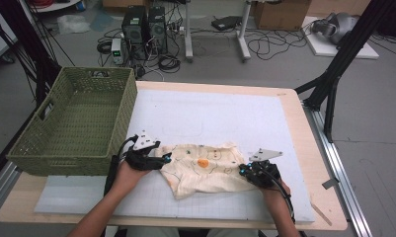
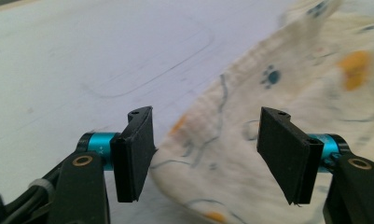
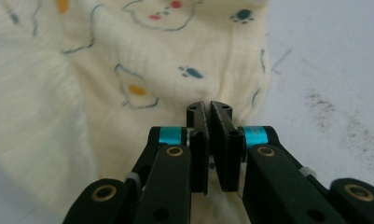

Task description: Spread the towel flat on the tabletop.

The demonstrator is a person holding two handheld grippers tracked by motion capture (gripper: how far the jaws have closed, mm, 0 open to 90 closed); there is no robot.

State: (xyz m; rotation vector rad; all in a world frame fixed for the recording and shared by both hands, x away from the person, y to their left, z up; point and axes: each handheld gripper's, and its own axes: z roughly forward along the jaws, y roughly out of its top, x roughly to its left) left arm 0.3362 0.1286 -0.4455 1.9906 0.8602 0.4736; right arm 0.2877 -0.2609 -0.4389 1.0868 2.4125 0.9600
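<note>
My right tool (image 3: 209,109) is clamped on the cloth's (image 1: 205,168) near-right edge, my left tool (image 2: 208,154) is apart w/ the cloth's left end just ahead btwn its jaws, cloth stretching sideways btwn both on the tabletop (image 1: 235,113).

Crumpled cream printed cloth (image 1: 205,168) on table

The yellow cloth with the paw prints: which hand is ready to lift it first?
Right. The right gripper is shut on the cloth at its edge, while the left gripper is open, with the cloth edge between its jaws.
</note>
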